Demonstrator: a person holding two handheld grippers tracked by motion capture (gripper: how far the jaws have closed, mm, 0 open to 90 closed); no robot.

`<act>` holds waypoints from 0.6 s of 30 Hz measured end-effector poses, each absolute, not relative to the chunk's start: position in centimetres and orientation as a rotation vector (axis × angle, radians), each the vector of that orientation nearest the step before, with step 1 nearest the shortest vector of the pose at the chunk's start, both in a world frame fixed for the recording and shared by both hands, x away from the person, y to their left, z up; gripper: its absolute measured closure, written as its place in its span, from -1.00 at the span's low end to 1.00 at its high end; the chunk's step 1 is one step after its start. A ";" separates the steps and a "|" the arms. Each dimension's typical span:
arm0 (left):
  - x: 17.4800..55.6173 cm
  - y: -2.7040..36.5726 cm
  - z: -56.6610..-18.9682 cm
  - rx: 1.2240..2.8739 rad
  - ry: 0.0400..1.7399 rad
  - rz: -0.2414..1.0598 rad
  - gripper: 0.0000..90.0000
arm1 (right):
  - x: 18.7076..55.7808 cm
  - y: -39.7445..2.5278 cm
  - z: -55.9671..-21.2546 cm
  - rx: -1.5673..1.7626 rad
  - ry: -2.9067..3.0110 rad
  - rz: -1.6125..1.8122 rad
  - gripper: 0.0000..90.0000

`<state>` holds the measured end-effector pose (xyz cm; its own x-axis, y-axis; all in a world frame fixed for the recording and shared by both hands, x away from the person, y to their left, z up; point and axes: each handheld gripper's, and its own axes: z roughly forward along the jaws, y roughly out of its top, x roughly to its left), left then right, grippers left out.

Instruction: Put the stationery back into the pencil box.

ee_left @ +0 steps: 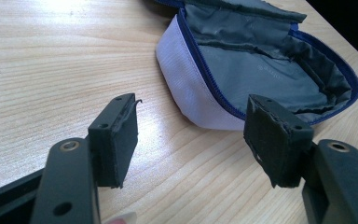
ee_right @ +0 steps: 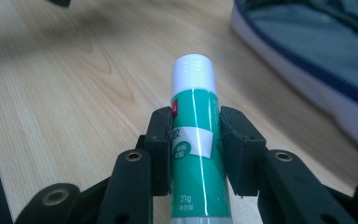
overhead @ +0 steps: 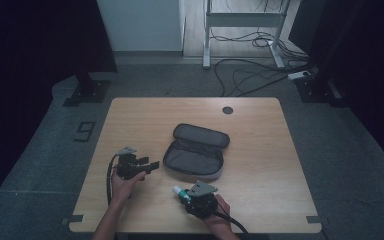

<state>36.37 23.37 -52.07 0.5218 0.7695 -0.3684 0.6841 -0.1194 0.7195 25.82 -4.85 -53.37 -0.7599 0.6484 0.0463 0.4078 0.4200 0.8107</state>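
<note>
right gripper (ee_right: 196, 154) clamped on glue stick (ee_right: 196, 140) mid-body, near open pouch (overhead: 195, 155) | stick seems light, stiff, smooth: hold the label, not the cap | left gripper (ee_left: 191, 140) jaws apart, empty

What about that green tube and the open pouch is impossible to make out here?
- Glue stick: lower end cut off by the right gripper view's bottom edge; small label print too small to read.
- Pouch: far end cut off by the left gripper view's top edge; its near wall hides the floor inside.

Pouch (overhead: 196, 152) mid-table (overhead: 260, 150), glue stick (overhead: 178, 190) just nearer.
</note>
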 end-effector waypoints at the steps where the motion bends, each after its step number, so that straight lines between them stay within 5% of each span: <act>1: 36.4 23.4 -52.1 1.846 1.204 0.117 -0.21 | 25.9 -5.0 -53.1 0.923 2.395 1.266 0.43; 18: 36.5 23.4 -52.5 1.854 1.219 0.104 -0.22 | 28.0 -7.4 -49.4 0.950 2.278 1.388 0.43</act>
<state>36.46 23.38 -52.47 0.5131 0.7727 -0.3736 0.6979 -0.1222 0.7057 28.05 -7.40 -49.40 -0.7326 0.6764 0.0755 0.3773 0.3112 0.8722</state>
